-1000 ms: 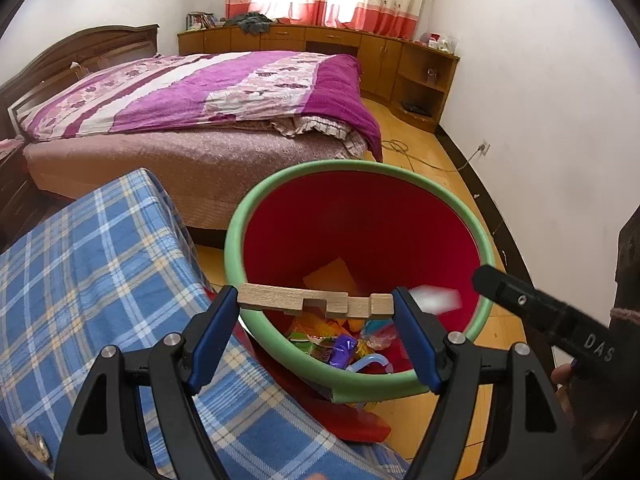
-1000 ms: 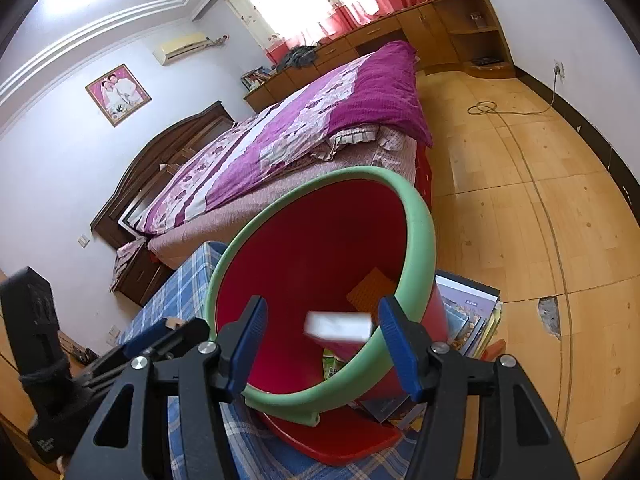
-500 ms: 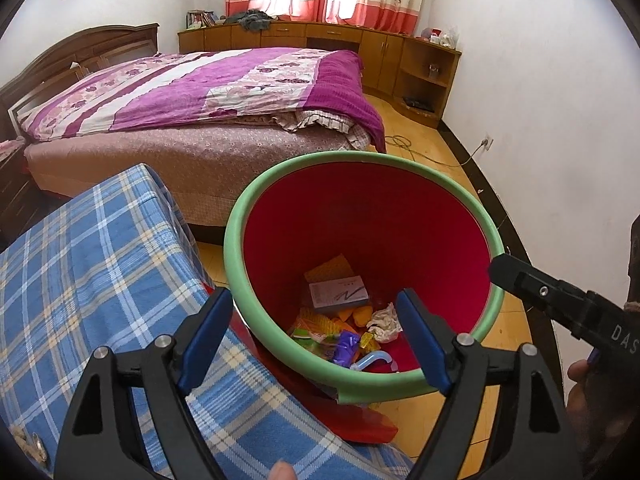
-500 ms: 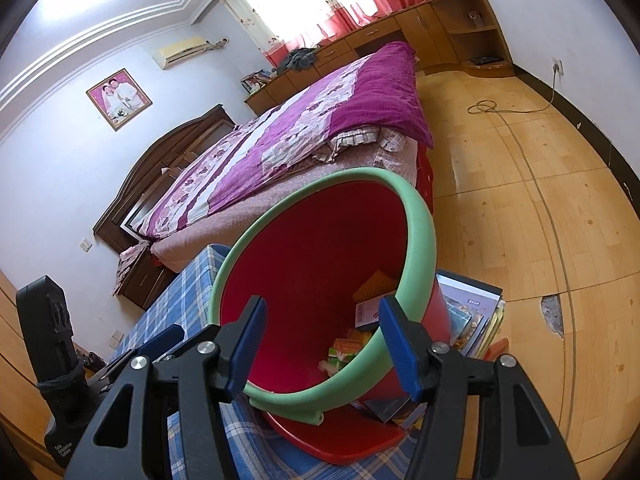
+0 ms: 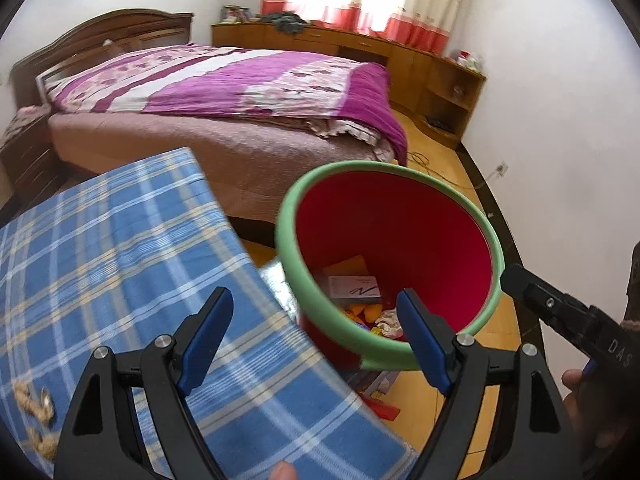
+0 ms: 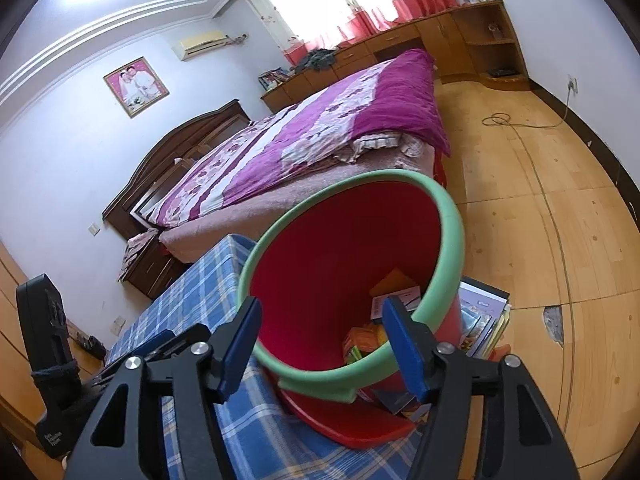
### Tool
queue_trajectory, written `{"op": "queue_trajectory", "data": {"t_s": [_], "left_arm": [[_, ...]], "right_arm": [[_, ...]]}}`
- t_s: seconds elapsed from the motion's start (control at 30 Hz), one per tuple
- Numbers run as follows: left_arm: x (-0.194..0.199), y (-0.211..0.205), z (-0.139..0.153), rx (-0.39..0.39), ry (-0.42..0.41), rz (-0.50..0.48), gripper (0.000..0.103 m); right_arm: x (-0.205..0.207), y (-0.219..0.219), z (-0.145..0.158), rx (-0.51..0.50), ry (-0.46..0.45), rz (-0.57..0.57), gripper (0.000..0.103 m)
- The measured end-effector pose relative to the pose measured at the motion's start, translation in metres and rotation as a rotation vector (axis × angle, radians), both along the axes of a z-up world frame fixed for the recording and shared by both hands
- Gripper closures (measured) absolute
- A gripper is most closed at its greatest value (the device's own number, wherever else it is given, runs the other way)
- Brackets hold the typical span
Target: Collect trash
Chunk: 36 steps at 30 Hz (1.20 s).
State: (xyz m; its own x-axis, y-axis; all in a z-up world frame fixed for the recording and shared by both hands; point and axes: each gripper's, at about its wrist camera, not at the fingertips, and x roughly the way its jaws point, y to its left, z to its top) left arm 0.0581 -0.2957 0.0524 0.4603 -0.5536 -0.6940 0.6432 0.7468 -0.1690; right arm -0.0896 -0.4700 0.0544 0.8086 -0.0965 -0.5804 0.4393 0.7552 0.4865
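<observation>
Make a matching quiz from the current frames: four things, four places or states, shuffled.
Things:
1. red plastic bin with green rim
2. white printed card box
3. blue plaid tablecloth
4. left gripper

Places or states:
A. empty, jaws apart
B. covering the table, left of the bin
C. lying inside the bin on other trash
D. on the floor at the table's corner, holding wrappers

Pairs: 1-D, 2-C, 3-B, 4-A
</observation>
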Motion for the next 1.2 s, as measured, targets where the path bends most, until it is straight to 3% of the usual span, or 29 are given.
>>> {"op": "queue_trajectory", "data": {"t_s": [0.7,1.2], "left_arm": [[-0.026,0.117,0.038,-0.032,-0.073,0.232,0.02],[-0.044,0.177,0.036,0.009,-0.113,0.386,0.02]], "right_arm": [[-0.002,0.099,0.033,-0.135,-0.013,0.156,0.016],[-0.006,0.164,0.036,-0.268,-0.023,0.222,0.006]]}}
